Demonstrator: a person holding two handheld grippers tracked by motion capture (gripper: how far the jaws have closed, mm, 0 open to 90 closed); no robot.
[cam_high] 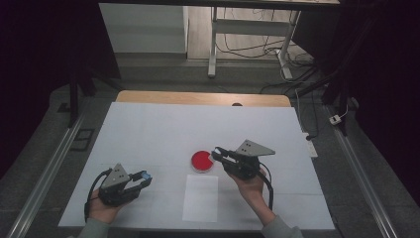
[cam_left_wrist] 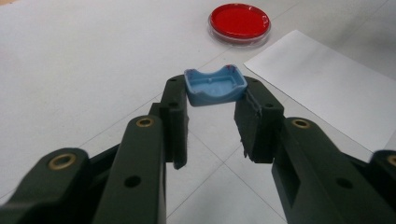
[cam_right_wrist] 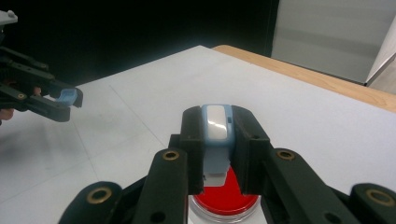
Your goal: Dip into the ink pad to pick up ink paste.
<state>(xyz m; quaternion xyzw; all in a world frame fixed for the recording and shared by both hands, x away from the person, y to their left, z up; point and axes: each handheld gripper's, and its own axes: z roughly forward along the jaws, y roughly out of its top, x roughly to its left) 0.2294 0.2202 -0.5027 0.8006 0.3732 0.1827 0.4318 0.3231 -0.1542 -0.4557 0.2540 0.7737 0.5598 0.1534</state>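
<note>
We are clamping a blue cap [cam_left_wrist: 215, 86] in the left gripper [cam_left_wrist: 212, 116] and a pale blue body [cam_right_wrist: 217, 135] in the right gripper [cam_right_wrist: 218, 144] above the red dish [cam_high: 203, 161] (both probably light, rigid, slippery plastic; grip flat sides).

We see two black grippers, the left gripper [cam_high: 143, 177] and the right gripper [cam_high: 218, 154]. Each has a grey three-cornered plate on top, a black cable behind, and little gold rings along its arms. The sleeves [cam_high: 92, 229] are grey
</note>
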